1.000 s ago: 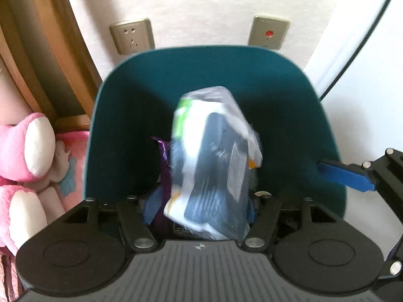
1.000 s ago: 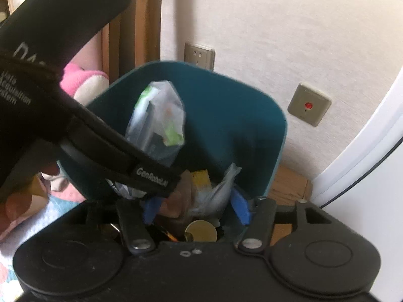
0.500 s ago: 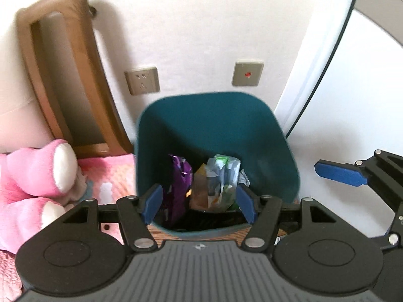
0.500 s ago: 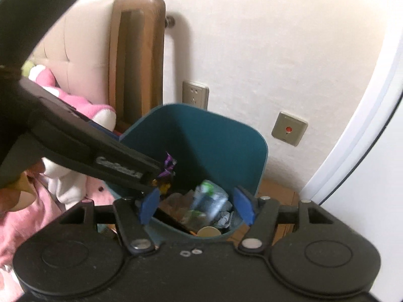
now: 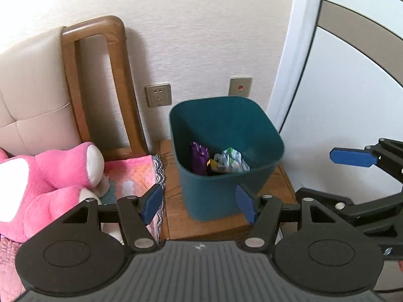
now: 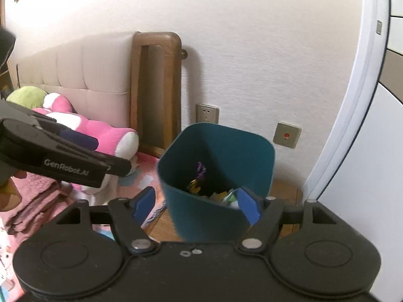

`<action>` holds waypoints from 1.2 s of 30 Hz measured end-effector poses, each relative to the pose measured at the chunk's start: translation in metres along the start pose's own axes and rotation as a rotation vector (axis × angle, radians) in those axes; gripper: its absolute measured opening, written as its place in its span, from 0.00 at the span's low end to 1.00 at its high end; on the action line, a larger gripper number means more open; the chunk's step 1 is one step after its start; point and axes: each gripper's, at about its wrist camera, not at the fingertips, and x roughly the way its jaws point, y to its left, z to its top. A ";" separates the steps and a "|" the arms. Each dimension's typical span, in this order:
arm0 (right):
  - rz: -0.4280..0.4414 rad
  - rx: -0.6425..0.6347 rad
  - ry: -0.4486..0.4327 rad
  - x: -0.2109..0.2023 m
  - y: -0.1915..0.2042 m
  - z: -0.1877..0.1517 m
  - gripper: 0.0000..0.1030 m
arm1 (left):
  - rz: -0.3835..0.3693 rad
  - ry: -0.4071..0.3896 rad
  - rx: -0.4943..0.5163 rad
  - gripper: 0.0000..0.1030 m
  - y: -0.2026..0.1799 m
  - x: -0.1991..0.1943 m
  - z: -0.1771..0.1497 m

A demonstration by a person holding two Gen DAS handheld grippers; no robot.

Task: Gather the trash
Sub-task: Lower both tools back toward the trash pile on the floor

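Left wrist: tongs (image 5: 200,205) wide, bin (image 5: 221,196) beyond.

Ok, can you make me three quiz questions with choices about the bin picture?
1. Where does the dark teal plastic bin stand?
A. on the bed
B. on the wooden bedside table
C. inside a cupboard

2. What colour is the plush toy on the bed?
A. pink and white
B. blue
C. black

3. How is the left tool?
A. shut on a bottle
B. shut on a bag
C. open, holding nothing

Answers: 1 B, wood shows under and around the bin; 2 A, pink body with white patches; 3 C, its blue pads stand wide apart with nothing between.
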 end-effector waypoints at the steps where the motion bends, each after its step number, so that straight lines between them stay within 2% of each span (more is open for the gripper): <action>1: 0.003 0.007 -0.005 -0.005 0.003 -0.004 0.73 | -0.005 -0.004 0.004 0.68 0.002 -0.004 -0.006; 8: 0.005 0.099 -0.022 -0.039 0.030 -0.035 0.81 | -0.058 -0.010 0.040 0.70 0.015 -0.033 -0.054; 11: 0.011 0.152 -0.026 -0.048 0.035 -0.051 0.86 | -0.057 -0.015 0.077 0.77 0.010 -0.040 -0.073; 13: 0.027 0.177 -0.026 -0.052 0.037 -0.062 0.87 | -0.058 -0.018 0.091 0.77 0.005 -0.042 -0.084; 17: 0.032 0.191 -0.009 -0.052 0.033 -0.086 0.98 | -0.054 0.001 0.081 0.79 -0.006 -0.036 -0.104; 21: 0.050 0.199 0.034 -0.038 0.020 -0.114 1.00 | -0.039 0.064 0.045 0.79 -0.022 -0.009 -0.126; 26: 0.066 0.210 0.116 -0.004 -0.003 -0.161 1.00 | -0.069 0.178 -0.049 0.81 -0.041 0.042 -0.166; 31: 0.054 0.131 0.211 0.034 -0.012 -0.210 1.00 | -0.059 0.256 -0.103 0.81 -0.059 0.092 -0.206; 36: 0.072 0.130 0.293 0.076 -0.026 -0.261 1.00 | -0.044 0.336 -0.152 0.81 -0.066 0.154 -0.247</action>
